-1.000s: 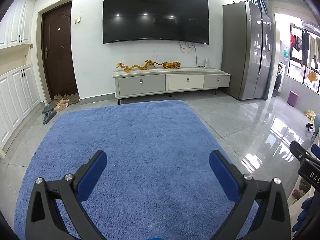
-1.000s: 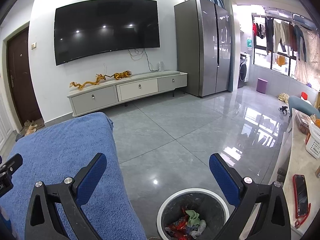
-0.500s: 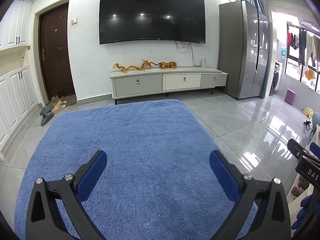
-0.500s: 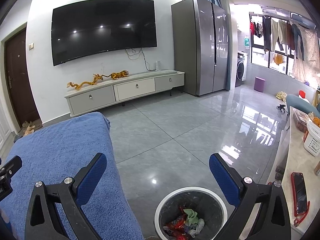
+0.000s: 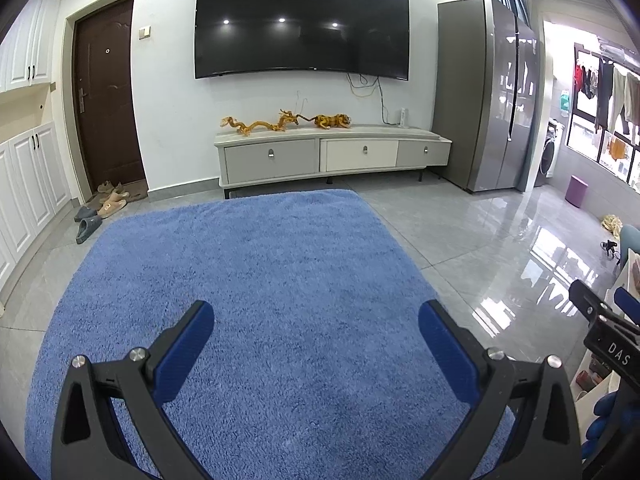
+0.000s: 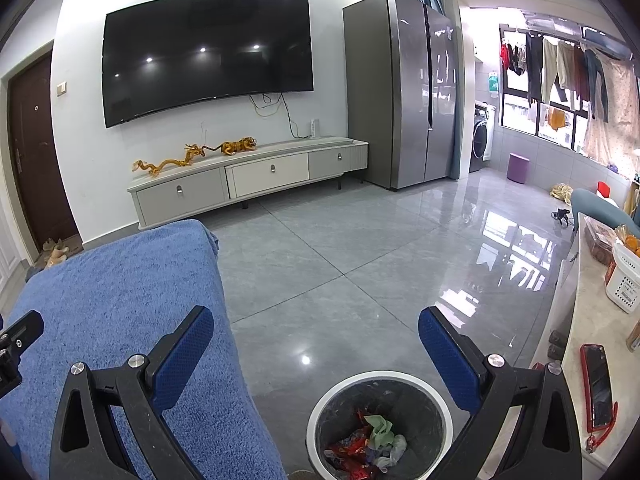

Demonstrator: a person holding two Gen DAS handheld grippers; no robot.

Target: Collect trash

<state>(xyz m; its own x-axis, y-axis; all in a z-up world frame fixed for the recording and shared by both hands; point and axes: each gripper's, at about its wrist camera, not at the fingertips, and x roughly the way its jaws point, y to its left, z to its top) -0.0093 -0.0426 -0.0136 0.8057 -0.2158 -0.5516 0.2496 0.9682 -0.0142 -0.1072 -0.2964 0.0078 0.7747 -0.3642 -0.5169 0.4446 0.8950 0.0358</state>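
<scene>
A round bin with a white rim (image 6: 320, 408) stands on the grey floor, below my right gripper (image 6: 316, 332). Crumpled wrappers (image 6: 368, 444), red, green and white, lie inside it. My right gripper is open and empty, above the bin's far side. My left gripper (image 5: 316, 332) is open and empty, held above the blue rug (image 5: 260, 280). No loose trash shows on the rug. The right gripper's edge shows at the right of the left wrist view (image 5: 604, 332).
A TV cabinet (image 5: 332, 152) with gold figurines stands against the far wall under a large TV (image 5: 300, 20). A grey fridge (image 6: 404, 88) is to its right. Slippers (image 5: 96, 212) lie by the door. A counter (image 6: 580, 344) with a red-cased phone (image 6: 598, 384) runs along the right.
Both views have tilted slightly, with the TV and cabinet sitting lower in frame. The grippers stay open and the bin stays below the right one.
</scene>
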